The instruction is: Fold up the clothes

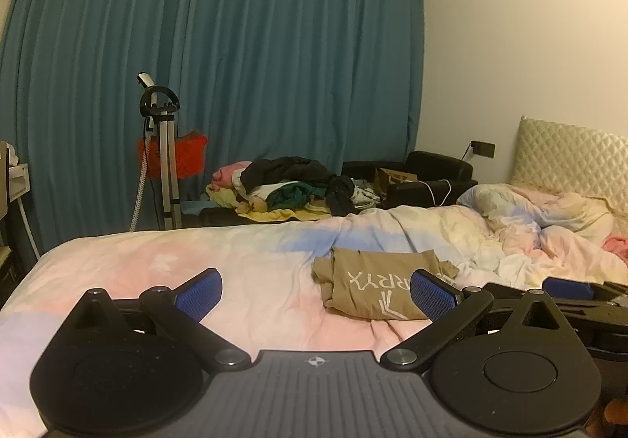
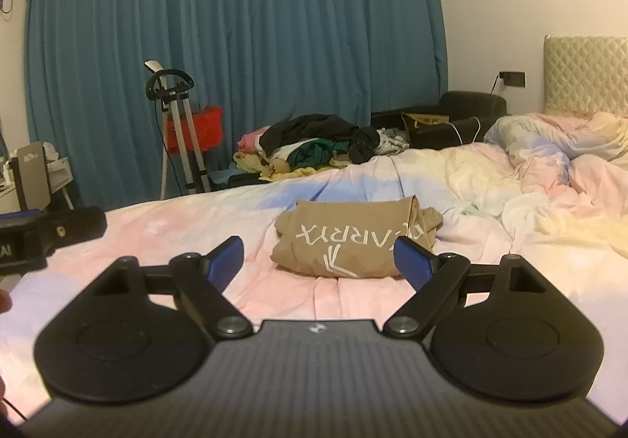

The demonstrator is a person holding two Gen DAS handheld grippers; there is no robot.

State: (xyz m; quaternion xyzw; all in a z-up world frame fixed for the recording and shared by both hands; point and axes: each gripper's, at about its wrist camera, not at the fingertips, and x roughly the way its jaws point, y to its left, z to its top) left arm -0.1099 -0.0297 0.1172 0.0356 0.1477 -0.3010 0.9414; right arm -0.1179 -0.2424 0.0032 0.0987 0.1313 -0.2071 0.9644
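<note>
A tan shirt [image 2: 349, 241] lies on the bed [image 2: 165, 226] already gathered into a compact bundle, white lettering up. It sits just ahead of the right gripper [image 2: 320, 261], in line with the gap between its fingers, and ahead and to the right of the left gripper [image 1: 316, 291]. Both grippers stand wide apart and hold nothing. They hover side by side over the near edge of the bed, short of the shirt and not touching it.

As for progress: the shirt looks folded, or at least folded down to a small packet, so for this one piece the job seems largely met. It is not crisp, though. The far right corner bunches up and a flap or sleeve sticks out past the main block, and the left edge is rounded and lumpy instead of square. It might want one more tuck or a smoothing, or it may be counted as finished; I cannot tell which from here.

Beyond the far side of the bed a heap of clothes [image 2: 314, 143] lies loose, dark, green, yellow and pink pieces tangled together. Whether those belong to the job I cannot say. If they do, most of the work remains.

The shirt's cloth looks thin and soft, resting in shallow creases on the rumpled pastel cover.
</note>
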